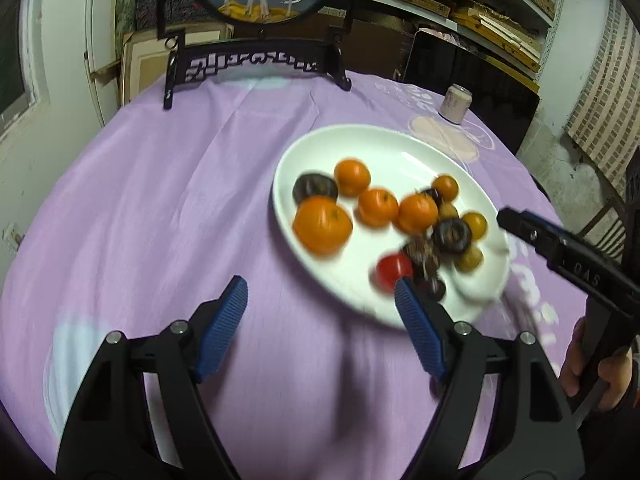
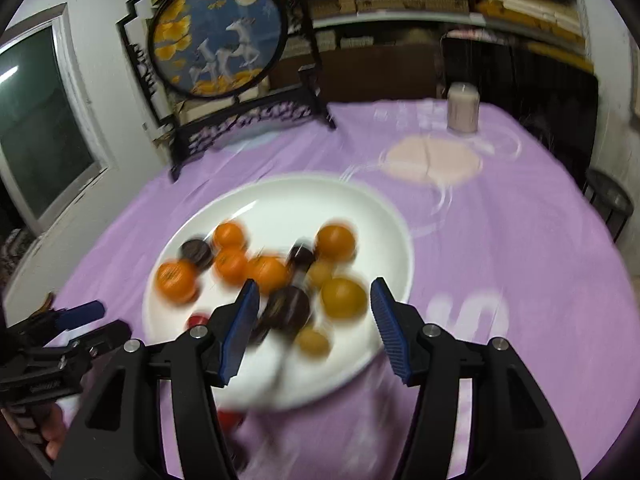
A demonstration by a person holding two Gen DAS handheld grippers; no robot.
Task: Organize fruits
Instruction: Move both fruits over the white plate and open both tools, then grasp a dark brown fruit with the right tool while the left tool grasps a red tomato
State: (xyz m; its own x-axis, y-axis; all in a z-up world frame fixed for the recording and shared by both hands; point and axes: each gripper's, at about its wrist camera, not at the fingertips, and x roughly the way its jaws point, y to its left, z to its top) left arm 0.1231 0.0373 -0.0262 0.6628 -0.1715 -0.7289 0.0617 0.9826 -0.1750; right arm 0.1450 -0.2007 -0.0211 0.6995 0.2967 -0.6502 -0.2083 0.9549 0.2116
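A white oval plate (image 1: 384,148) (image 2: 280,204) on the purple tablecloth holds several orange tangerines (image 1: 322,224) (image 2: 176,282), dark purple fruits (image 1: 451,235) (image 2: 286,306), small yellow-brown fruits (image 1: 474,225) (image 2: 343,298) and a red tomato (image 1: 393,271) (image 2: 197,320). My left gripper (image 1: 320,304) is open and empty, over the cloth at the plate's near-left edge. My right gripper (image 2: 314,304) is open and empty, hovering over the plate's near side. The right gripper also shows in the left wrist view (image 1: 560,248), and the left gripper in the right wrist view (image 2: 72,332). Both views are motion-blurred.
A black-framed round deer screen (image 1: 260,12) (image 2: 220,40) stands at the table's far edge. A pale can (image 1: 455,104) (image 2: 463,108) stands at the far right near a pink print (image 2: 434,158). Shelves with boxes (image 1: 480,8) lie behind.
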